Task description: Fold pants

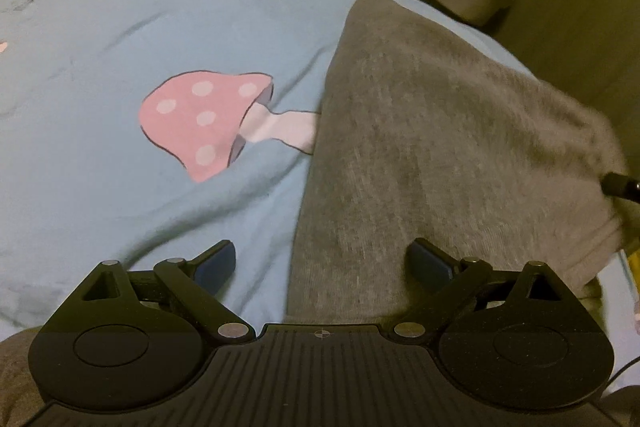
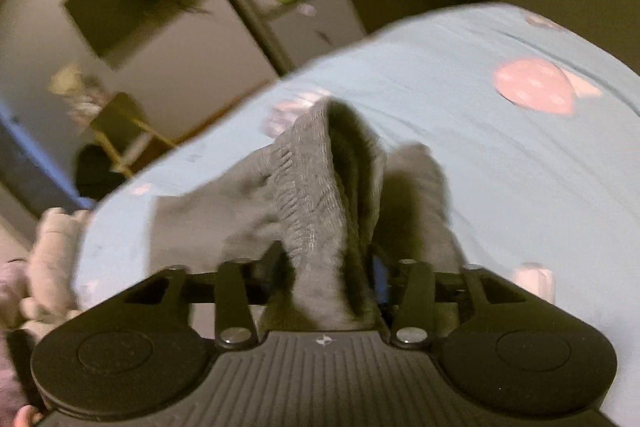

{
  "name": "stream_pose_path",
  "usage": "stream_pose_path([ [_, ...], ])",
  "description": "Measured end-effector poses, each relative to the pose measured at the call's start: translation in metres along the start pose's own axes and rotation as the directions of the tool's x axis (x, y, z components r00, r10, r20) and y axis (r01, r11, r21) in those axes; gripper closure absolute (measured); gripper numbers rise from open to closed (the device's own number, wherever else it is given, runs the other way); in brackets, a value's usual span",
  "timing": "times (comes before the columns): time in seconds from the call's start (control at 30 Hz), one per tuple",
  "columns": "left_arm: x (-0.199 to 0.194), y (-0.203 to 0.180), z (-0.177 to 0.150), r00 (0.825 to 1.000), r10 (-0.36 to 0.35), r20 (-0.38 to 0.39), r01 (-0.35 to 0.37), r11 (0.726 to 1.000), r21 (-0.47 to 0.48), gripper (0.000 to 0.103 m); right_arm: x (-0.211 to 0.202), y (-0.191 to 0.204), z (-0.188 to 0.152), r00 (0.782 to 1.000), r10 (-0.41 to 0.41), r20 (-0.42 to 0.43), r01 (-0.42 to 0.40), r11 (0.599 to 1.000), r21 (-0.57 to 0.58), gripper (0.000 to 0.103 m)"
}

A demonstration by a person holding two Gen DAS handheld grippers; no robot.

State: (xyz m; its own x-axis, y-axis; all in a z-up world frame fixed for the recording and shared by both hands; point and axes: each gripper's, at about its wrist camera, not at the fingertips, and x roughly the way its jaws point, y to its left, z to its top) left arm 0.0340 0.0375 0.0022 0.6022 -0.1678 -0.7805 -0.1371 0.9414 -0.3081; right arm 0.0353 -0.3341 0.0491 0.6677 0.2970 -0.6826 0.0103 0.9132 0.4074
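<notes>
The left gripper [image 1: 322, 259] is hovering with its jaws spread wide and nothing between them, above the near edge of the grey pants [image 1: 432, 131]. These are lying flat toward the right side of the blue bedsheet [image 1: 120, 39], covering the stem of a pink mushroom print [image 1: 200, 119]. The right gripper [image 2: 326, 267] is straddling the bunched elastic waistband [image 2: 312, 195]; whether its pads are pressing the cloth cannot be told.

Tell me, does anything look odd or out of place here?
The grey pants aren't flat: the waistband end stands bunched up between the right hand-held gripper's fingers, above the blue sheet. The left hand-held gripper is open and empty.
</notes>
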Motion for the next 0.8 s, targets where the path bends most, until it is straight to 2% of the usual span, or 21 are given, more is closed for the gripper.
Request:
stream_pose_path([
  [0.07, 0.002, 0.001, 0.001, 1.000, 0.010, -0.003, -0.010, 1.000, -0.006, 0.002, -0.005, -0.003, -0.001, 0.999, -0.041, 0.022, 0.041, 0.999, 0.004, 0.042],
  [0.17, 0.004, -0.001, 0.001, 1.000, 0.012, 0.003, -0.012, 1.000, -0.003, 0.002, -0.014, 0.006, -0.009, 0.998, -0.032, 0.048, 0.034, 0.998, -0.044, 0.033],
  [0.23, 0.006, -0.004, 0.000, 1.000, 0.019, 0.003, -0.019, 1.000, 0.010, 0.002, -0.012, 0.017, -0.015, 0.998, -0.037, 0.057, 0.043, 0.993, -0.113, 0.032],
  [0.33, 0.008, -0.005, 0.001, 1.000, 0.026, 0.002, -0.026, 0.999, 0.023, 0.002, 0.002, 0.031, -0.026, 0.997, -0.074, 0.028, 0.078, 0.979, -0.188, 0.032],
  [0.4, 0.008, -0.005, 0.001, 1.000, 0.026, 0.000, -0.026, 0.999, 0.026, 0.002, 0.014, 0.032, -0.032, 0.990, -0.144, 0.003, 0.142, 0.967, -0.212, 0.032],
  [0.43, 0.007, -0.005, 0.000, 1.000, 0.026, -0.001, -0.026, 0.999, 0.027, 0.001, 0.021, 0.028, -0.037, 0.985, -0.172, -0.015, 0.165, 0.963, -0.214, 0.029],
  [0.57, 0.010, -0.008, 0.000, 0.999, 0.043, -0.008, -0.042, 0.998, 0.041, 0.000, 0.031, 0.013, -0.045, 0.985, -0.172, -0.031, 0.164, 0.968, -0.190, 0.017],
  [0.6, 0.010, -0.009, 0.000, 0.999, 0.048, -0.009, -0.048, 0.998, 0.045, 0.000, 0.034, 0.008, -0.046, 0.984, -0.177, -0.032, 0.169, 0.970, -0.177, 0.009],
  [0.7, 0.007, -0.010, 0.001, 0.999, 0.052, 0.010, -0.052, 0.998, 0.042, 0.000, 0.033, -0.002, -0.046, 0.989, -0.144, -0.033, 0.140, 0.985, -0.103, 0.007],
  [0.8, -0.006, -0.006, 0.003, 0.995, 0.059, 0.077, -0.059, 0.998, -0.003, 0.001, 0.018, -0.004, -0.052, 0.991, -0.129, 0.026, 0.131, 0.989, -0.066, 0.006],
])
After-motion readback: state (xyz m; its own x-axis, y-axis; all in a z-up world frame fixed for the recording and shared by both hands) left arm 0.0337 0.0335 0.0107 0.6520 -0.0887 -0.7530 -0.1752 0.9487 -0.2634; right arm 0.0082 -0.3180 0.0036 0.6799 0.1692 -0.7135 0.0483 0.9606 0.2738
